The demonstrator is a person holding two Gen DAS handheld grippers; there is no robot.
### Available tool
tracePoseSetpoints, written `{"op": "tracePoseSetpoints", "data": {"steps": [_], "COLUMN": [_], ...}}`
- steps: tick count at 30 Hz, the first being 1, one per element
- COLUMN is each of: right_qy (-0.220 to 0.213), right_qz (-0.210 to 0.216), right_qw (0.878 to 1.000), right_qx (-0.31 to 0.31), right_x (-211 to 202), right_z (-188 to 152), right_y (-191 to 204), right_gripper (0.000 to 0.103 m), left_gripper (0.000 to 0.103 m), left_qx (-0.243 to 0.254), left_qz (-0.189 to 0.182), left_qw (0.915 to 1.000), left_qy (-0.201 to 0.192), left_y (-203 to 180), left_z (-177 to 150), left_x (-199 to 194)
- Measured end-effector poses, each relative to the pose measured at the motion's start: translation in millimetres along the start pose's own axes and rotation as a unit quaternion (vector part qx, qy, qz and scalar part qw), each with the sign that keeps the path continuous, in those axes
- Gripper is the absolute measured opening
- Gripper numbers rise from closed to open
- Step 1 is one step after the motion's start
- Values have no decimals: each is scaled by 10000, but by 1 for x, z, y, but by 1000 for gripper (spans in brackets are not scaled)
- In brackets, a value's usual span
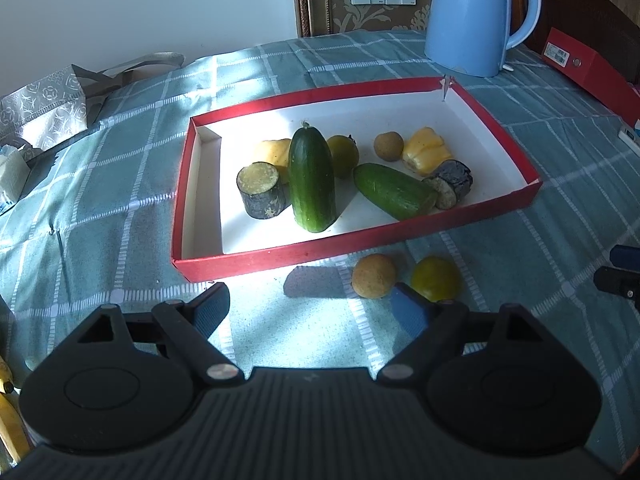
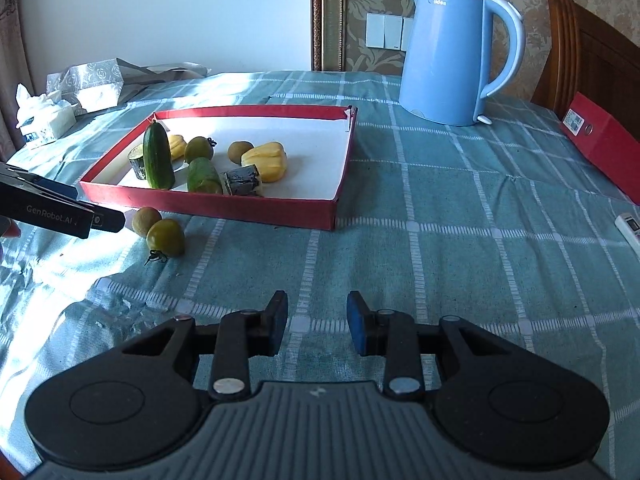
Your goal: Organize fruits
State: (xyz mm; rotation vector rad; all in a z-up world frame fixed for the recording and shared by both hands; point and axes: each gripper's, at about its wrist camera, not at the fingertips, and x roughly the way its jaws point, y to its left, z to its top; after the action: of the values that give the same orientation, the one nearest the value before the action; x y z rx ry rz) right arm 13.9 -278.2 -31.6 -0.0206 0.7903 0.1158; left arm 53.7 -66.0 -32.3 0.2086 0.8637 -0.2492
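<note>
Two fruits, a brown round fruit (image 1: 374, 276) and a green tomato (image 1: 436, 278), lie touching on the table (image 2: 440, 240) just outside the red tray (image 1: 280, 258). Left claw (image 1: 312, 310) stands spread wide, empty, near them. Right claw (image 2: 317, 322) is drawn nearly together, empty, well apart.

We see the banana (image 1: 9, 412) cut off at the left edge; the left gripper's right finger (image 1: 410, 312) partly hides the green fruit (image 1: 436, 278).
</note>
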Motion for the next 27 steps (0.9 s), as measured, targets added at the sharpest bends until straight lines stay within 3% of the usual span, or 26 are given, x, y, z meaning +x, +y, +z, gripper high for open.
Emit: {"op": "tracePoseSetpoints", "data": {"steps": [15, 27], "right_qy": [12, 74], "right_qz": [-8, -58], "right_qw": [10000, 9997], "right_qx": [77, 212], "right_x": [4, 7], "right_z": [0, -5], "right_y": [-3, -10], "right_gripper": [31, 31], "left_gripper": [86, 84], "left_qx": [146, 394], "left_qz": [20, -235], "left_qw": [9999, 9989], "left_qy": [-15, -73], "left_y": [2, 1], "left_z": [-1, -1], "left_x": [6, 17]}}
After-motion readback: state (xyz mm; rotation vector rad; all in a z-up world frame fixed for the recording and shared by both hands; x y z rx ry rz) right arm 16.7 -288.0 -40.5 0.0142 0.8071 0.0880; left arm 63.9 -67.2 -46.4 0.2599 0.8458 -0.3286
